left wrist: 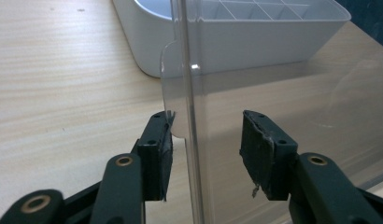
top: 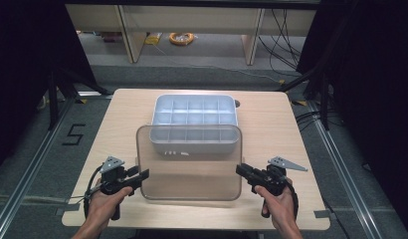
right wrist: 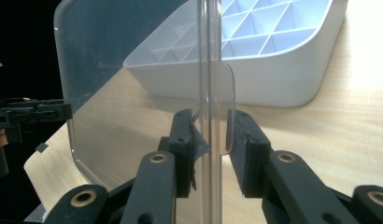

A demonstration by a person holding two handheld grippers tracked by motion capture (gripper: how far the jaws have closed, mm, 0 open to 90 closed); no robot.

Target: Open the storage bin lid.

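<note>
A clear plastic lid stands tilted in front of a white compartment box, overlapping the box's near wall. My left gripper is at the lid's left edge and my right gripper at its right edge. In the left gripper view the lid's rim runs between the jaws of my left gripper. One pad touches the lid's small tab; the other stands apart from the rim. In the right gripper view my right gripper has both pads pressed on the lid's rim.
The box has several empty cells and sits at the middle back of the wooden table. Beyond the table are the floor, desk legs and a coil of orange cable. Dark frames flank both sides.
</note>
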